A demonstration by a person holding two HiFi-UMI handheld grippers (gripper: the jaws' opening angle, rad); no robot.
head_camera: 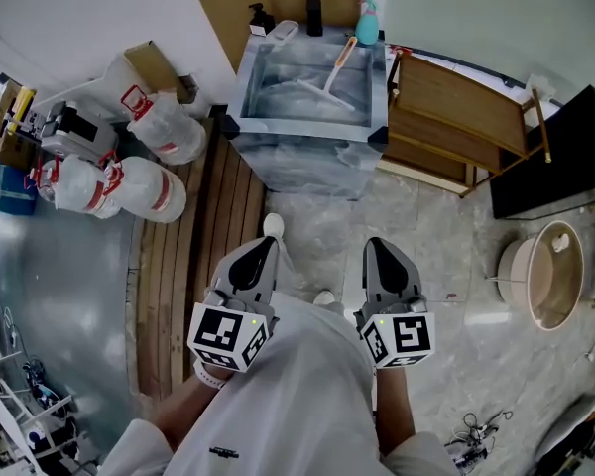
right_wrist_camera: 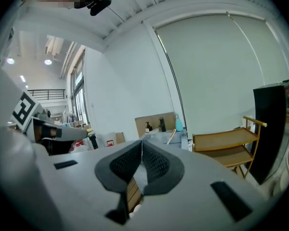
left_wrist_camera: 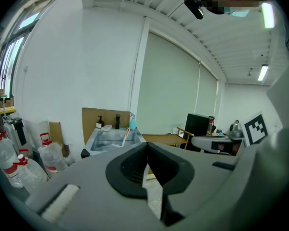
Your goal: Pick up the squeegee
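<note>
Squeegee: in sink, handle toward back-right corner
Left gripper: jaws together, empty
Right gripper: jaws together, empty

A workroom or lab, with steel sink, big water bottles and loose cables.

The squeegee is shown with a tan handle and a white blade, in a silvery-grey sink. A teal bottle is seen behind. The left tool and right tool are coloured grey, with black-and-white square-patterned cubes.
</note>
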